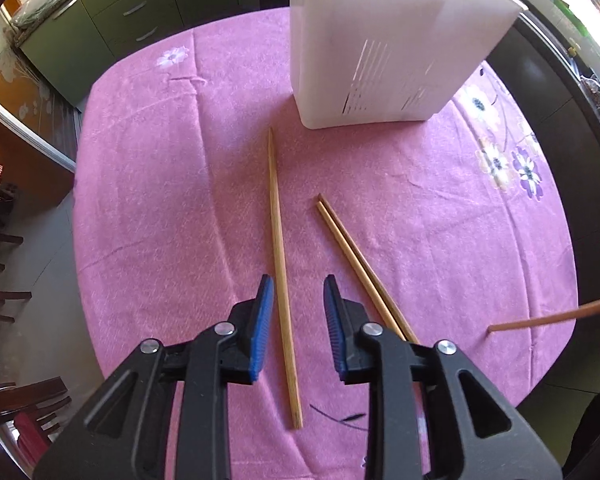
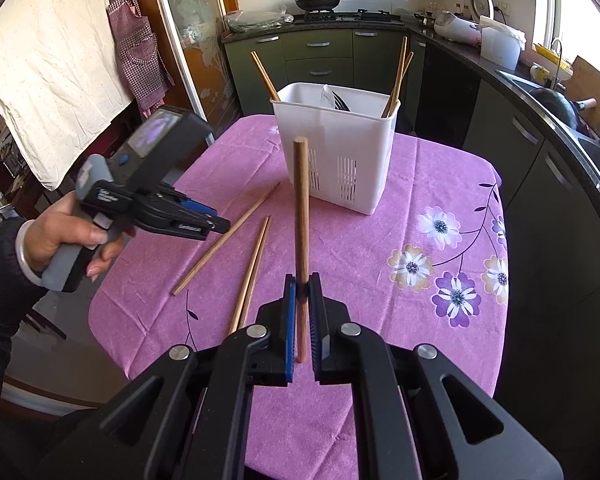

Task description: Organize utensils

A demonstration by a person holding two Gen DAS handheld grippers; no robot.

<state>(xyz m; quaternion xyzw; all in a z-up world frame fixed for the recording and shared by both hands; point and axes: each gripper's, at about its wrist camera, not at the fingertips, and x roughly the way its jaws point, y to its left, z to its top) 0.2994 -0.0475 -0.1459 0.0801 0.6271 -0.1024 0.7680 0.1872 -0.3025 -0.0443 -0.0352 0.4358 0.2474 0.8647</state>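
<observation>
In the lower middle of the right wrist view, the right gripper (image 2: 302, 282) has its blue pads pinched tight on 1 chopstick (image 2: 301, 216), which stands nearly upright out of the jaws with its blunt end up. Gripped low on its length, it is probably held this way so it can be tipped into the white utensil caddy (image 2: 336, 148) at the upper centre of the frame, where other chopsticks already lean in the left and right corners and something dark sits in the middle. The caddy rests on the far part of the pink flowered tablecloth (image 2: 380, 240). The other loose chopsticks lie flat on the cloth between caddy and camera: a single chopstick (image 1: 282, 272) running up the middle of the left wrist view, and a pair of chopsticks (image 1: 356, 258) lying side by side, touching, just right of it. The left gripper (image 1: 298, 292) hangs over them pointing steeply down, its jaws spread with nothing between the pads; the single chopstick lies just inside the left pad, so it looks the likely next pick, and the jaws would need to drop onto it before closing. At the left of the right wrist view, a hand (image 2: 66, 240) in a dark sleeve grips that tool's handle, nose tilted down toward the cloth.
</observation>
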